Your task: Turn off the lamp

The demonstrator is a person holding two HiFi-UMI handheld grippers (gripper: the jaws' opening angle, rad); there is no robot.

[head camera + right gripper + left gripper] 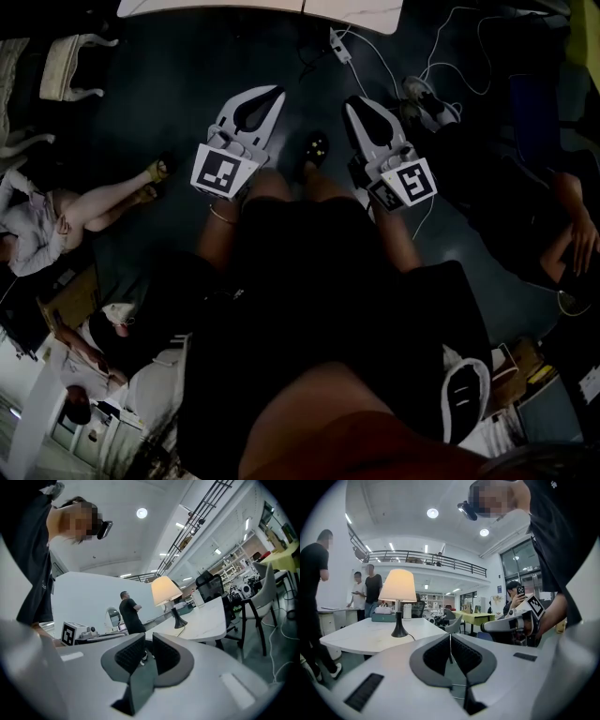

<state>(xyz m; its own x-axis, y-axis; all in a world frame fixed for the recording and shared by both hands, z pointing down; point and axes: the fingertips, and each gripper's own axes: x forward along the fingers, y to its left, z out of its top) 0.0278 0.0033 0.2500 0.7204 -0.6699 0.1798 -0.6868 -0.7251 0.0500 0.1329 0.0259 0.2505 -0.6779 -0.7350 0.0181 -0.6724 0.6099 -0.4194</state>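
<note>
The lamp [397, 586] stands on a white table [361, 637], with a glowing cream shade and a dark flared base [399, 631] from which a cord runs. It shows in the right gripper view too, the lamp [165, 590] sitting well ahead on the table [206, 620]. Both grippers are held low in front of the person, apart from the table edge [262, 7]. My left gripper [266, 99] has its pads together and holds nothing. My right gripper [357, 105] shows a narrow gap between its pads, with nothing in it. The lamp is out of the head view.
A power strip [339, 45] and white cables lie on the dark floor near the table. A person [56, 211] sits on the floor at left. Several people [365, 590] stand beyond the table. A chair [262, 597] stands at the table's right side.
</note>
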